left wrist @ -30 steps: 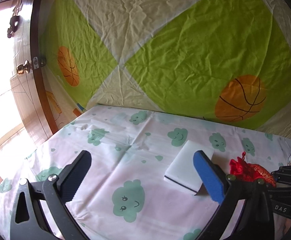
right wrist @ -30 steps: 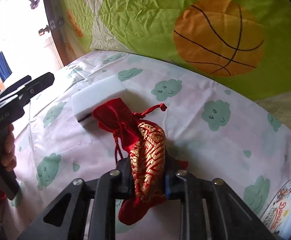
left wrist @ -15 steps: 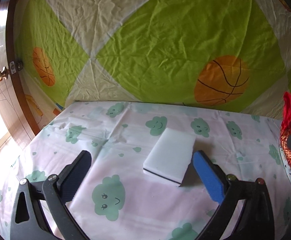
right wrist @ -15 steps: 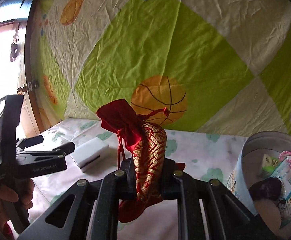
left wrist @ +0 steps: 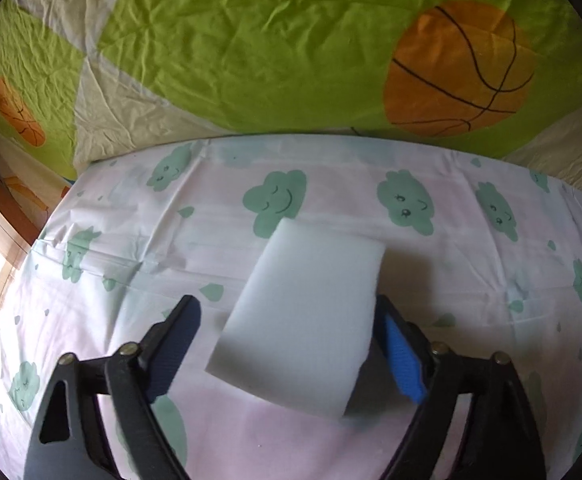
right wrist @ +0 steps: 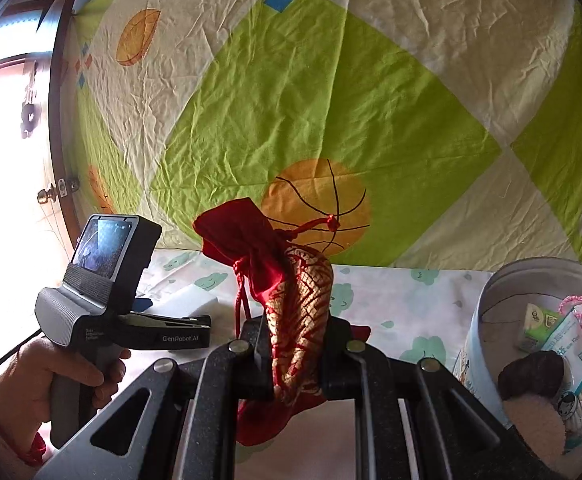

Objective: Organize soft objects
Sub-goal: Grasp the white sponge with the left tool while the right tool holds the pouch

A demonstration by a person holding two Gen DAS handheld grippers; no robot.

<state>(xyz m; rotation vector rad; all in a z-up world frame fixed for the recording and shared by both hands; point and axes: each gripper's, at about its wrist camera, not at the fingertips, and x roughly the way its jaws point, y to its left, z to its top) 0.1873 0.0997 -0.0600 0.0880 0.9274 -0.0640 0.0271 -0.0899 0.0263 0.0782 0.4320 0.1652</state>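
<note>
foam block (left wrist: 303,316) between wide left claw (left wrist: 291,344); right claw (right wrist: 295,354) pinches brocade pouch (right wrist: 291,300).

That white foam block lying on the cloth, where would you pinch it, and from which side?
Pinch the white foam block across its two long side faces, about mid-length, coming from above and from its near end. It lies flat on the cloud-print cloth, so top and bottom are not both reachable. The left tool already straddles it, open, the blue pad beside one long edge.
</note>
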